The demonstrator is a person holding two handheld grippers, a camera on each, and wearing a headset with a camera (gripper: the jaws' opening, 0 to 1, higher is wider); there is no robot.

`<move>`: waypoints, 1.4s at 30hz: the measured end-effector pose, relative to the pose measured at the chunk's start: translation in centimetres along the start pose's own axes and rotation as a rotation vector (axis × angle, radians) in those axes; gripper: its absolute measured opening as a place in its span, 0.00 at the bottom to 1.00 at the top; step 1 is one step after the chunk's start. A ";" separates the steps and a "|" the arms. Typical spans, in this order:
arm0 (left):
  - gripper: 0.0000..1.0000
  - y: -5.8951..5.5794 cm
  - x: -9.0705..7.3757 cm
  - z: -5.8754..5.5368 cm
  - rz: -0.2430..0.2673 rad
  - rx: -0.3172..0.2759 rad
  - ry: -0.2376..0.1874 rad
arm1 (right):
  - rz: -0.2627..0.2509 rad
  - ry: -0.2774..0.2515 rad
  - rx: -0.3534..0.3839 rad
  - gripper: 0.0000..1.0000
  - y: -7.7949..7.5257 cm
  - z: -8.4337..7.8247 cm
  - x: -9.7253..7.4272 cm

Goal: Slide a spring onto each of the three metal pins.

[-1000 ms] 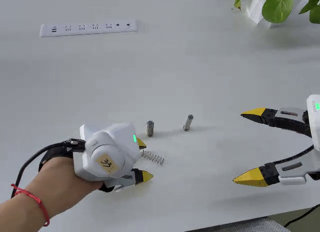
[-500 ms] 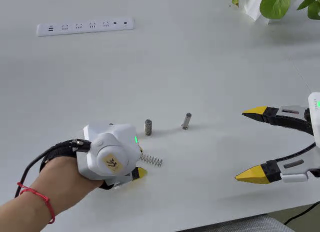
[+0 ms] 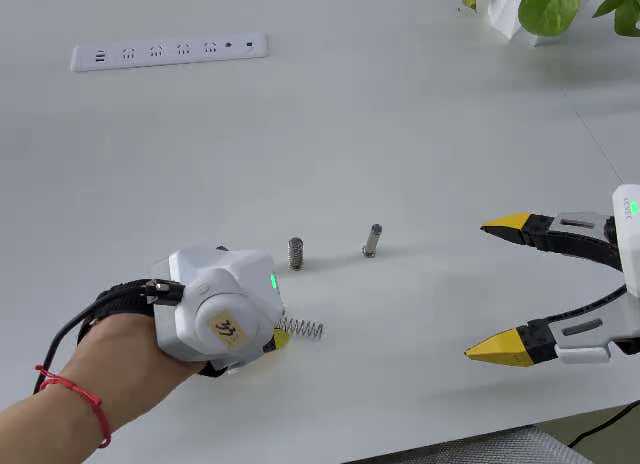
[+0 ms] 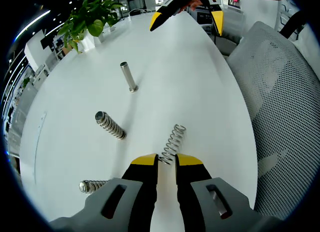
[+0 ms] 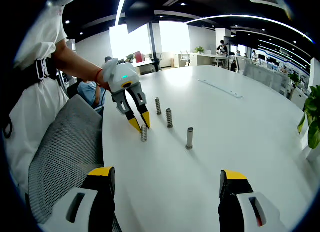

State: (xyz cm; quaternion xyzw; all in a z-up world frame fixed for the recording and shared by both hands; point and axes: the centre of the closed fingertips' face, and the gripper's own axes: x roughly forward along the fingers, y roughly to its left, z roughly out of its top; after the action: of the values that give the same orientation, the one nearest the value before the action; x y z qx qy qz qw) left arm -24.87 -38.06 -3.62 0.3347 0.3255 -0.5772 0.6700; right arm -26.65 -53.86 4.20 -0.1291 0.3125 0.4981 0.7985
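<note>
Two yellow-tipped jaws on my left gripper [image 4: 167, 159] are standing narrow, with the near end of the loose spring [image 4: 173, 141] lying between them; I am not managing to tell whether they are pinching it. That spring is lying flat on the white table [image 3: 400, 134], its long axis running away from the jaws toward the right gripper [image 3: 503, 284], whose jaws are gaping wide and holding nothing close to the table's near edge. Open tabletop is stretching between the two grippers. Beyond the spring a bare pin [image 4: 129, 77] is standing upright, a spring-covered pin [image 4: 110, 125] is standing near it, and a second spring-covered pin [image 4: 92, 185] is sitting just left of my jaws. A mesh chair [image 4: 280, 92] is crowding the table edge, while a power strip [image 3: 168, 52] and a plant [image 3: 550, 4] are sitting well apart at the far side.
</note>
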 end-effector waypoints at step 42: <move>0.07 -0.8 0.0 0.5 -0.039 0.036 0.009 | -0.006 -0.002 0.015 0.83 0.5 0.0 0.1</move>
State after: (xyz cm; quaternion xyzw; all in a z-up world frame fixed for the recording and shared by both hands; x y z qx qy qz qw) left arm -25.63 -38.52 -3.41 0.3427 0.3245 -0.5946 0.6509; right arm -27.10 -53.56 4.19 -0.1236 0.3149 0.4935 0.8013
